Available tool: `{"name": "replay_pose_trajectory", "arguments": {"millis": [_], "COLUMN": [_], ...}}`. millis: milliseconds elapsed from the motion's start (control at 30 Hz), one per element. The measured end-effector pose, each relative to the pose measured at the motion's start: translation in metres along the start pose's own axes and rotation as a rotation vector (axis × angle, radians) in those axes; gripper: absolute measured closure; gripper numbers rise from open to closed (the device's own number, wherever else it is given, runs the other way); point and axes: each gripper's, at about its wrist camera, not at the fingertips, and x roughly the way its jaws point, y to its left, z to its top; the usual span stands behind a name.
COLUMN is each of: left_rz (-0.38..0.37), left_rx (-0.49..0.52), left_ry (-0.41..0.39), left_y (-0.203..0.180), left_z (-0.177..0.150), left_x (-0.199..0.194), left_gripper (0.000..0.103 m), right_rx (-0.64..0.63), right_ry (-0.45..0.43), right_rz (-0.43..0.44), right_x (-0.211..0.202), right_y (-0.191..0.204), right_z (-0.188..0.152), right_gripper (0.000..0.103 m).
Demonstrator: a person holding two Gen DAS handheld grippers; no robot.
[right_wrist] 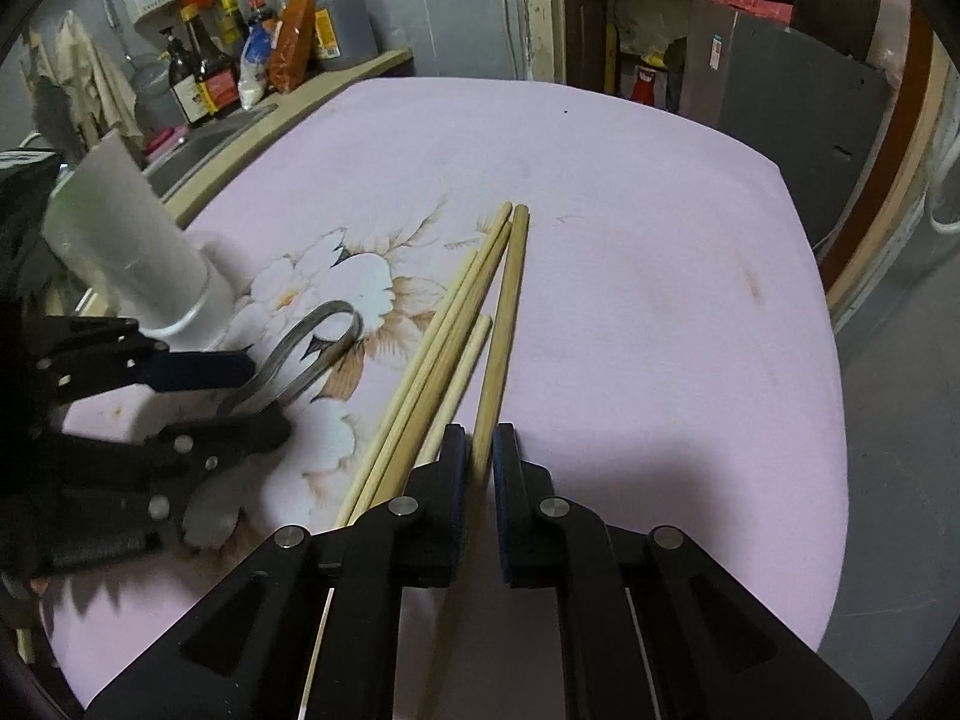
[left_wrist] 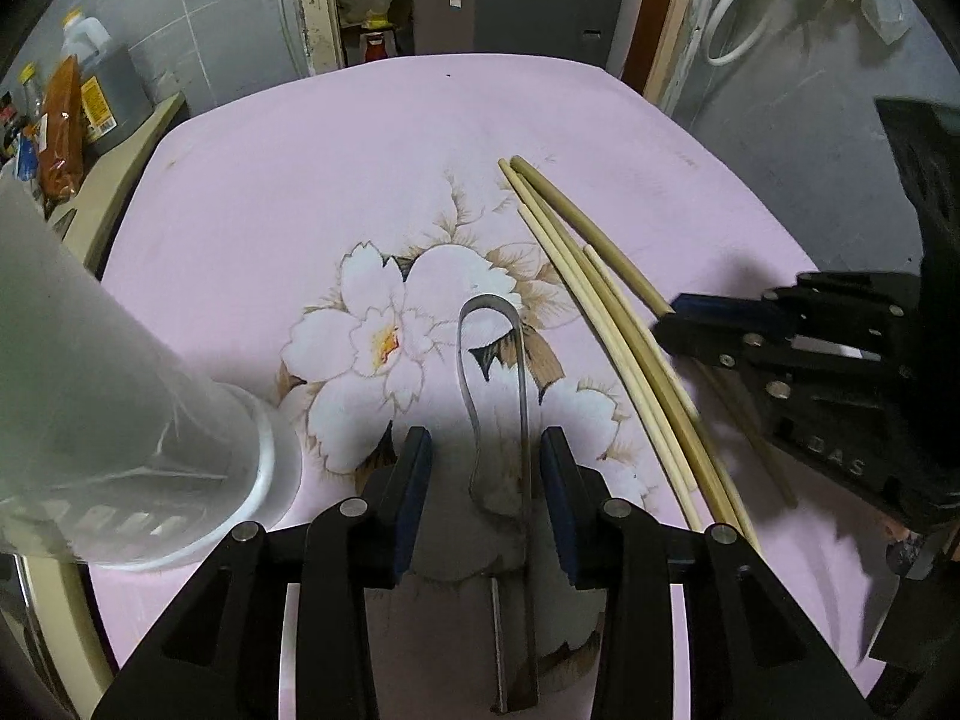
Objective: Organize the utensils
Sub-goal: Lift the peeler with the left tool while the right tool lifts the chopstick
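Metal tongs (left_wrist: 495, 396) lie on the pink flowered tablecloth (left_wrist: 360, 144), their two arms running between the fingers of my left gripper (left_wrist: 486, 450), which is open around them. Several wooden chopsticks (left_wrist: 600, 300) lie to the right. A white utensil holder (left_wrist: 138, 420) stands at the left. In the right wrist view my right gripper (right_wrist: 479, 450) is shut on the thickest chopstick (right_wrist: 504, 324); the other chopsticks (right_wrist: 438, 354) lie just left of it. The tongs (right_wrist: 306, 348) and the left gripper (right_wrist: 198, 396) show at the left, beside the holder (right_wrist: 144, 252).
A counter with sauce bottles and packets (right_wrist: 240, 60) and a sink runs along the table's left side. A grey cabinet (right_wrist: 798, 96) and a door frame stand beyond the far edge. The cloth (right_wrist: 660, 300) right of the chopsticks is bare.
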Motion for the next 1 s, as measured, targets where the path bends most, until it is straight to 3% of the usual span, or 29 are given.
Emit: {"name": "replay_pose_trajectory", "arguments": {"millis": [133,200,333,467,800,1000], "left_rz": [-0.001,-0.013,-0.018,-0.041,-0.025,-0.056], "left_rx": [-0.006,-0.016,-0.027,-0.047,-0.053,-0.114], "left_ry": [0.003,0.000,-0.013,-0.008,-0.015,-0.080], "left_y": [0.001,0.000,-0.001,0.003,-0.001,0.002], "left_z": [0.000,0.002,0.003,0.002,0.002,-0.012], "left_x": [0.002,0.003,0.003,0.003,0.002,-0.007], "left_gripper": [0.075,0.087,0.088,0.088,0.088,0.088], "right_rx": [-0.001,-0.021,-0.051,-0.069,-0.008,0.066], "right_ry": [0.012,-0.001,-0.036,-0.004,0.068,-0.004], "right_rz": [-0.016,-0.034,-0.055,-0.050,-0.015,-0.003], "right_x": [0.006,0.003,-0.011,-0.019,0.010,-0.001], "right_y": [0.000,0.001,0.002,-0.001,-0.005,-0.016], "right_z": [0.007,0.003,-0.013,-0.023,0.015,0.004], "right_gripper": [0.097,0.097,0.100,0.100,0.094,0.099]}}
